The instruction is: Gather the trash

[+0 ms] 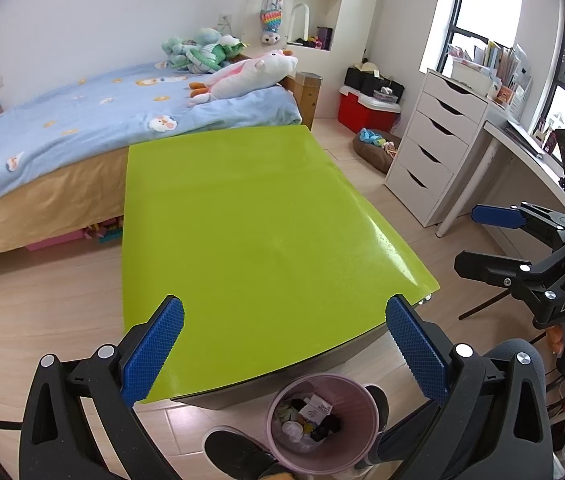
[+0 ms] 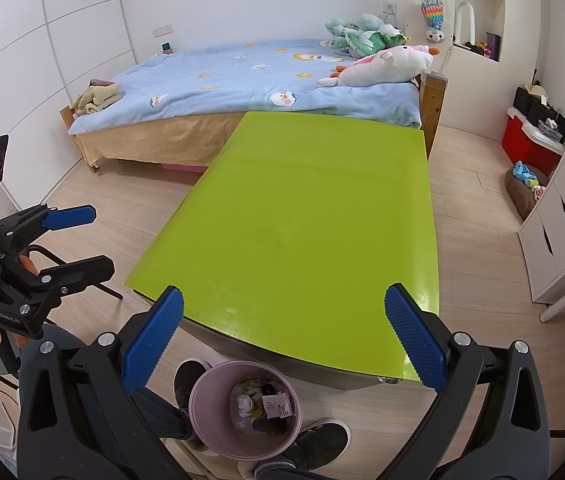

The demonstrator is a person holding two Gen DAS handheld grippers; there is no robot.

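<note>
Both grippers, left gripper (image 1: pixel 284 320) and right gripper (image 2: pixel 283 312), hang spread wide and hold nothing above the green table (image 1: pixel 250 220); trash (image 1: pixel 308 420) fills the pink bin (image 1: pixel 358 396) below.

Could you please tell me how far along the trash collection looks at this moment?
It looks close to finished. The pink bin by the person's feet already holds trash, such as crumpled paper and a small carton. The green table shows no litter in either view. Nothing is in hand: the left gripper and right gripper are both open and empty. Floor areas out of view cannot be judged.
</note>
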